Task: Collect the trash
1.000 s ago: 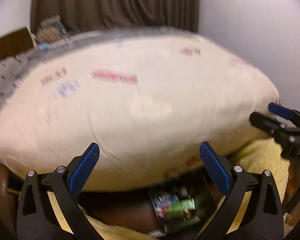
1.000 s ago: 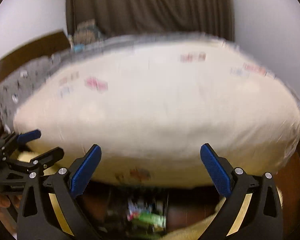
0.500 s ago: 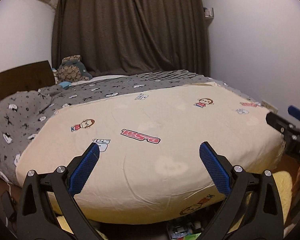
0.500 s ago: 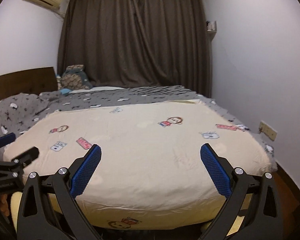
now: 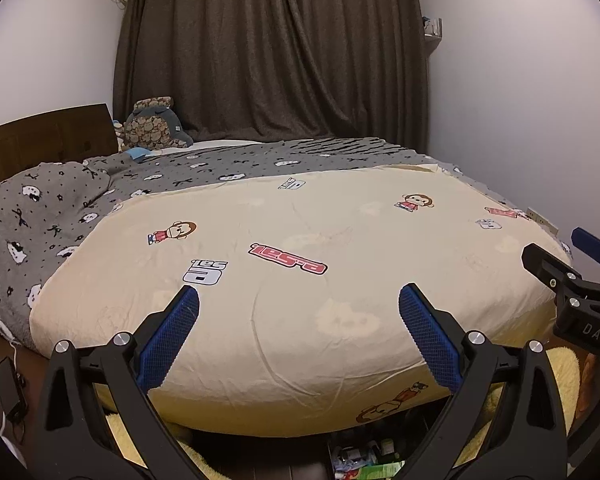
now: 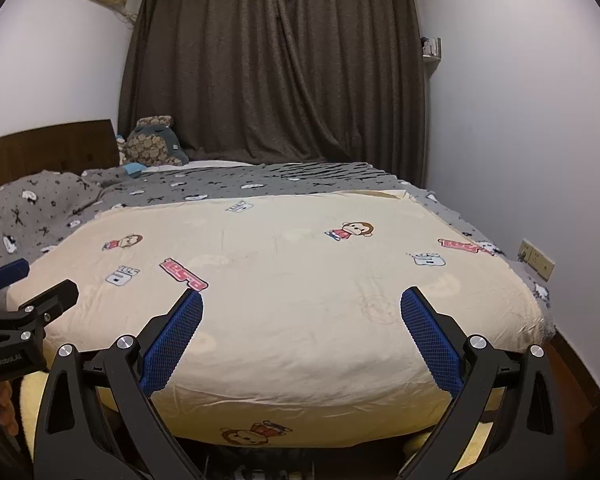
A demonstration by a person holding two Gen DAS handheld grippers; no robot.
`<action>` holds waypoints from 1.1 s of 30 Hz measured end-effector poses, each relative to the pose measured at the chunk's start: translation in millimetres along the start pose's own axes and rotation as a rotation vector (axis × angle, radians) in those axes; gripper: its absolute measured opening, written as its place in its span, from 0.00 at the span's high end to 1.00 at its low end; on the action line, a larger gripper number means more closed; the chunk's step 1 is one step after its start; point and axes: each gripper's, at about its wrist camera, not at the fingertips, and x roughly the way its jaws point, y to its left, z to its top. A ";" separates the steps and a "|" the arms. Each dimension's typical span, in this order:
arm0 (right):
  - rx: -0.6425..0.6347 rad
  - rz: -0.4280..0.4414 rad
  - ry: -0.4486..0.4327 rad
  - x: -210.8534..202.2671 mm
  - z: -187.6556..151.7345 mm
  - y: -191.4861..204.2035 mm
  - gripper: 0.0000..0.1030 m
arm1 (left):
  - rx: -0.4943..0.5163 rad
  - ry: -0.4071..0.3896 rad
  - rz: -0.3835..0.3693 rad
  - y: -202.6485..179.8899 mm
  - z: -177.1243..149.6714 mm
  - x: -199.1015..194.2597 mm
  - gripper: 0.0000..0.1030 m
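- My left gripper (image 5: 298,322) and right gripper (image 6: 300,326) both stand spread, empty, over the bed (image 5: 300,320).
- Trash (image 5: 364,462) below left gripper, under the bed edge: likely light, crinkly wrappers; pinch a loose edge.

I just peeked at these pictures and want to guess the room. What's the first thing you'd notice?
A big bed fills the middle, covered by a cream blanket with little cartoon monkeys and red labels, over a grey quilt. Behind it hangs a dark curtain, with a stuffed toy by the headboard on the left. Up close, the left gripper and right gripper are both open, holding nothing.
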 end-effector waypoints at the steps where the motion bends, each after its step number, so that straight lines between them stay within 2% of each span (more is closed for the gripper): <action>1: -0.003 0.003 0.003 0.4 -0.4 1.5 0.03 | -0.001 0.000 -0.002 0.1 -0.9 -0.3 0.08; 33: 0.014 0.007 -0.018 -3.8 2.7 2.7 0.03 | -0.024 -0.032 -0.041 4.2 4.0 -10.9 0.08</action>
